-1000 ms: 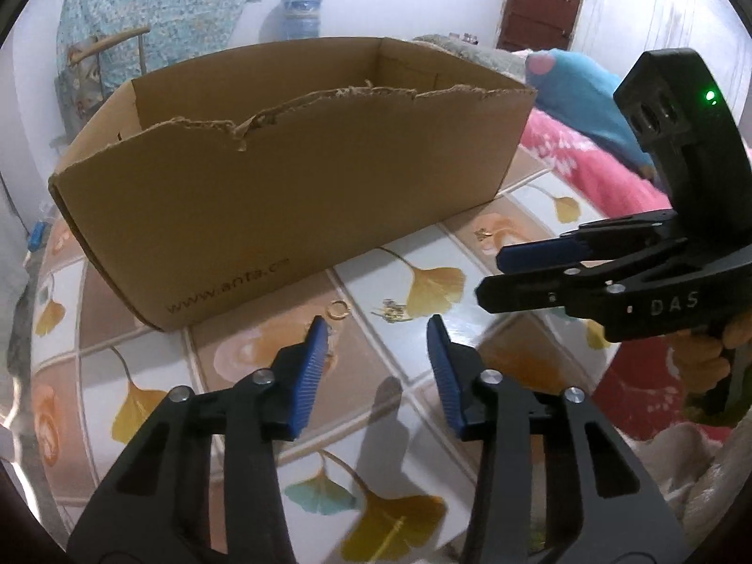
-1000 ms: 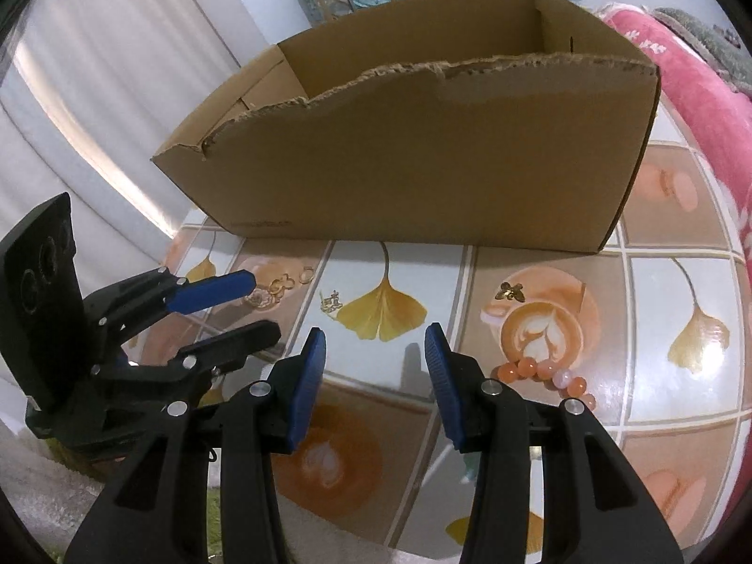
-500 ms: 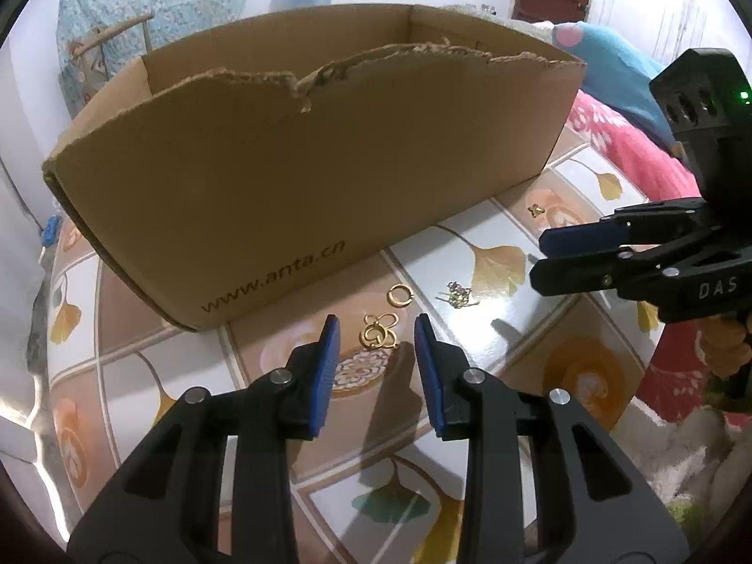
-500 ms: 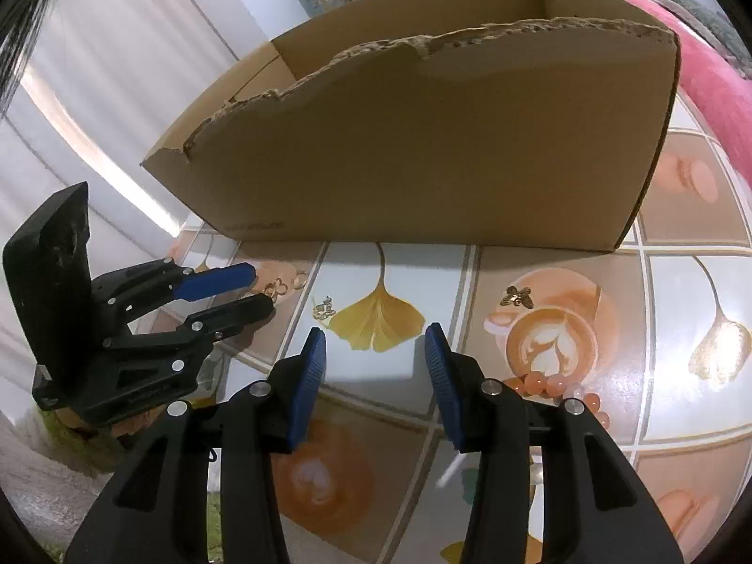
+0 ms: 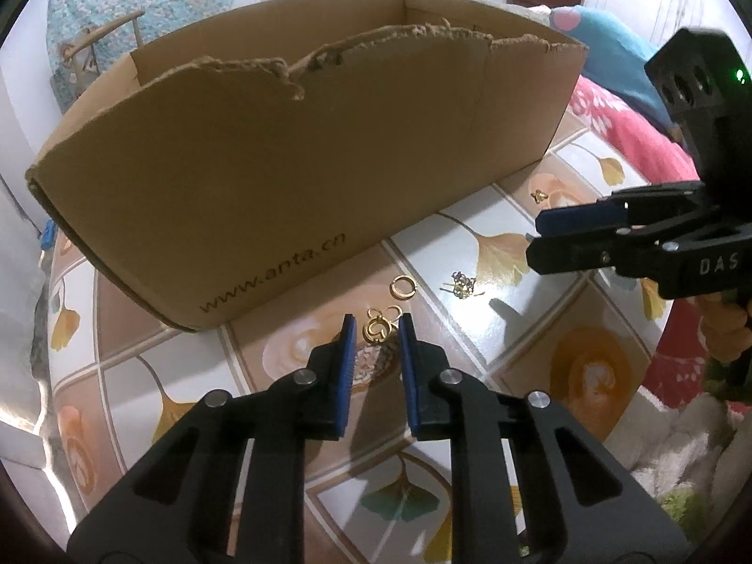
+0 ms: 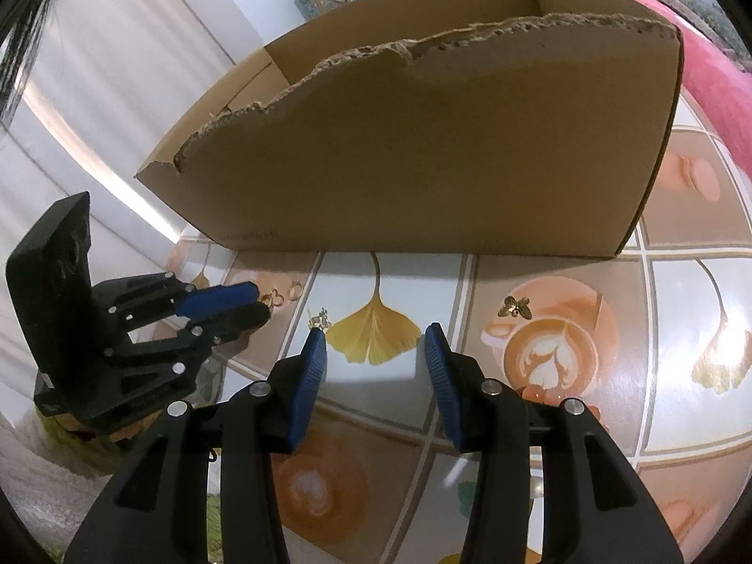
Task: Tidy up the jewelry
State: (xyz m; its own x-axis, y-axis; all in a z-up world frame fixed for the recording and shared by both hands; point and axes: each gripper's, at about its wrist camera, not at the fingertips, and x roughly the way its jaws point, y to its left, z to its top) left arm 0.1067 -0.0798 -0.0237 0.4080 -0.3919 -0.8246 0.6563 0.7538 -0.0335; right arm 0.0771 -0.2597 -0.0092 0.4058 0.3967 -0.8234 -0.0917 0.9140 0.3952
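A torn-edged cardboard box [image 5: 301, 178] stands on the patterned table; it fills the back of the right wrist view [image 6: 423, 155] too. My left gripper [image 5: 376, 324] is low over the table, its jaws narrowly open either side of a gold ring cluster [image 5: 378, 328]. A single gold ring [image 5: 403, 287] and a small purple-gold earring [image 5: 463, 284] lie just beyond. My right gripper [image 6: 373, 340] is open and empty above a ginkgo-leaf tile; the earring [image 6: 319, 317] lies by its left fingertip. A gold butterfly piece [image 6: 516, 306] lies to the right.
Orange beads [image 6: 540, 392] peek out behind my right gripper's right finger. Pink and blue bedding [image 5: 625, 108] lies past the table's right edge. A white curtain [image 6: 94, 70] hangs at the left. A chair [image 5: 94, 42] stands behind the box.
My left gripper has moved forward and down to the ring cluster and its jaws have narrowed around it. My right gripper has moved closer to the box and stayed open.
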